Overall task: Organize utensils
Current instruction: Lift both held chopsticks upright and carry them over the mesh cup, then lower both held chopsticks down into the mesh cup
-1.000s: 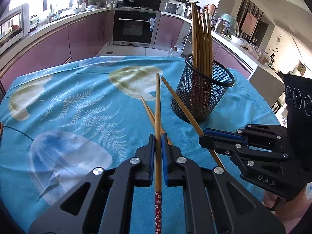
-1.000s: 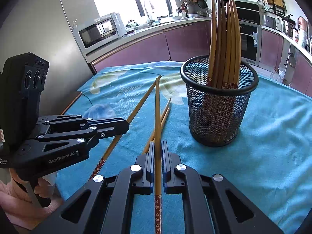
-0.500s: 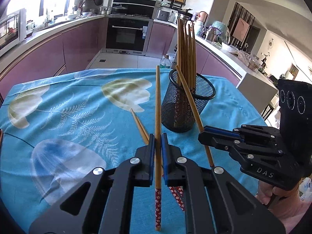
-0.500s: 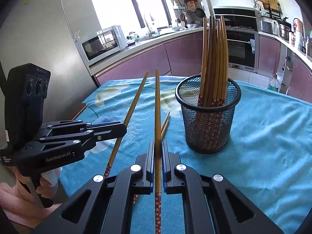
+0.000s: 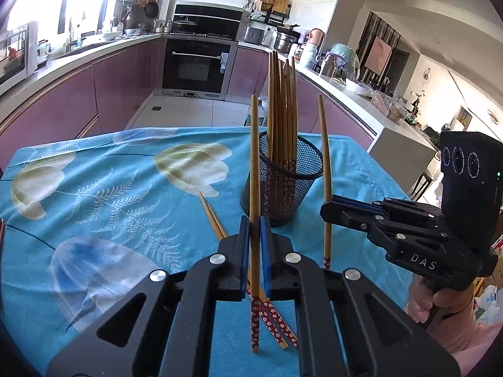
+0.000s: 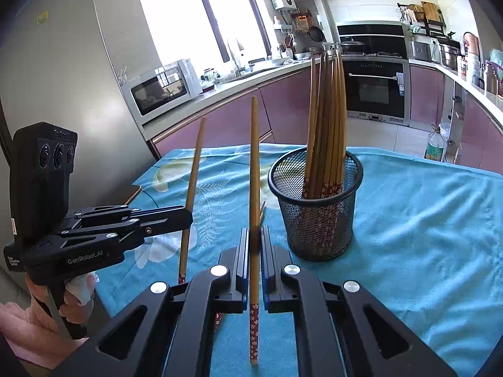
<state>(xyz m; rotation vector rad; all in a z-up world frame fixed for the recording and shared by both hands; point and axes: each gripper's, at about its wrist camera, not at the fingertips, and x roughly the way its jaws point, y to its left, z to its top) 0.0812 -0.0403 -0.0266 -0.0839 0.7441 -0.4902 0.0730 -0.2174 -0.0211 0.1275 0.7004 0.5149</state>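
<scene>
A black mesh cup (image 5: 283, 188) (image 6: 317, 220) stands on the blue cloth with several wooden chopsticks (image 6: 327, 119) upright in it. My left gripper (image 5: 254, 220) is shut on one chopstick (image 5: 254, 157) with a red flowered end, held steeply tip-up just left of the cup. My right gripper (image 6: 254, 235) is shut on another chopstick (image 6: 254, 157), also tip-up, near the cup. Each gripper shows in the other's view: the right gripper (image 5: 327, 209) with its chopstick (image 5: 325, 157), the left gripper (image 6: 188, 220) with its chopstick (image 6: 193, 169). Two loose chopsticks (image 5: 213, 216) lie on the cloth beneath my left gripper.
The blue leaf-print tablecloth (image 5: 94, 188) covers the table, whose edges fall away on the left and right. A person's hand (image 5: 440, 301) grips the right handle. Kitchen counters, an oven (image 5: 195, 66) and a microwave (image 6: 163, 88) stand beyond the table.
Both grippers have risen off the cloth and tipped upward, so the two held chopsticks now stand steeper. The cup sits lower and farther off in both views. The loose pair stays on the cloth.
</scene>
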